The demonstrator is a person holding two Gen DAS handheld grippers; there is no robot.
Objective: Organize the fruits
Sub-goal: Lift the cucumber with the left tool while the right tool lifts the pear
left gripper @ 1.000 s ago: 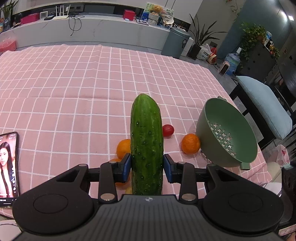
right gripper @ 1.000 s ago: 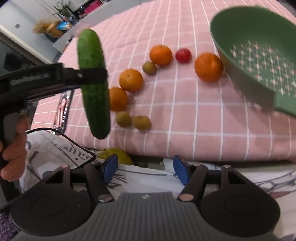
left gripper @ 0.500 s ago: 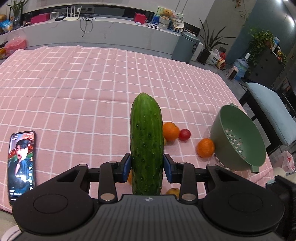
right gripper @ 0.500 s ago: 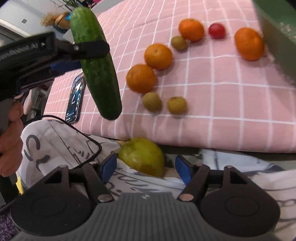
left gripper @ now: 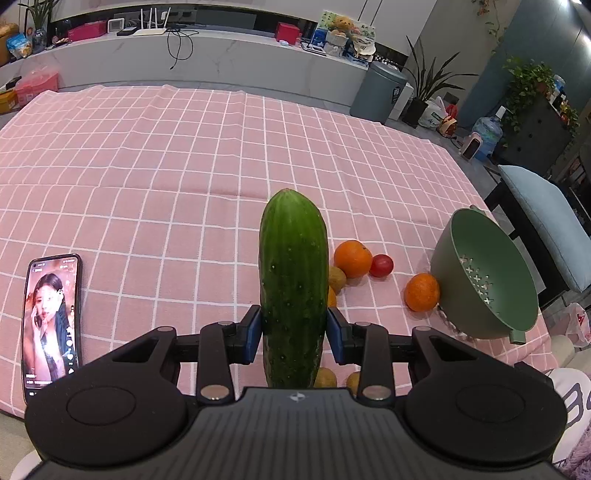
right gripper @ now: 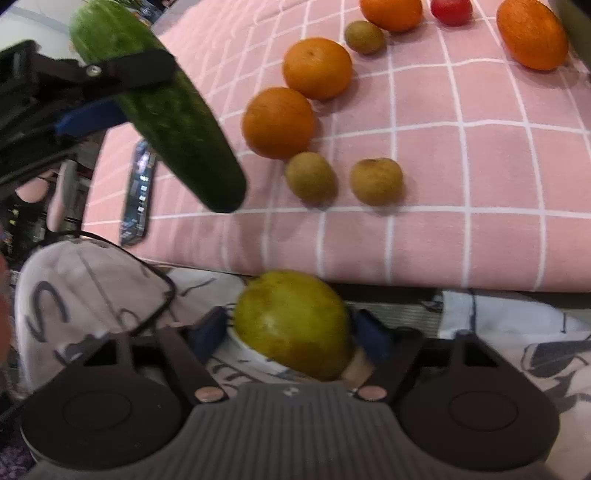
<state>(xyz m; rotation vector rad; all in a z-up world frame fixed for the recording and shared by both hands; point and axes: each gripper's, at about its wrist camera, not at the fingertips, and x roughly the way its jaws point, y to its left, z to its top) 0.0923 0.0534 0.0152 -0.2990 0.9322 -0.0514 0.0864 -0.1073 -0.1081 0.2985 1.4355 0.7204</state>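
Pink checked tablecloth (left gripper: pixel 155 177) w/ green strainer (left gripper: pixel 484 280) tipped at its right edge, left gripper (left gripper: pixel 293 328) clamped on upright cucumber (left gripper: pixel 293 280), right gripper's (right gripper: pixel 291 332) jaws just closing, pear (right gripper: pixel 291 325) between them below table edge, contact unclear, oranges (right gripper: pixel 317 68) & small brown fruits (right gripper: pixel 310 177) near front edge.

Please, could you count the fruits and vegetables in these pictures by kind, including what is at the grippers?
Oranges: 4
Small brown-green fruits: 3
Red tomato: 1
Cucumber: 1
Yellow-green pear: 1
Total: 10
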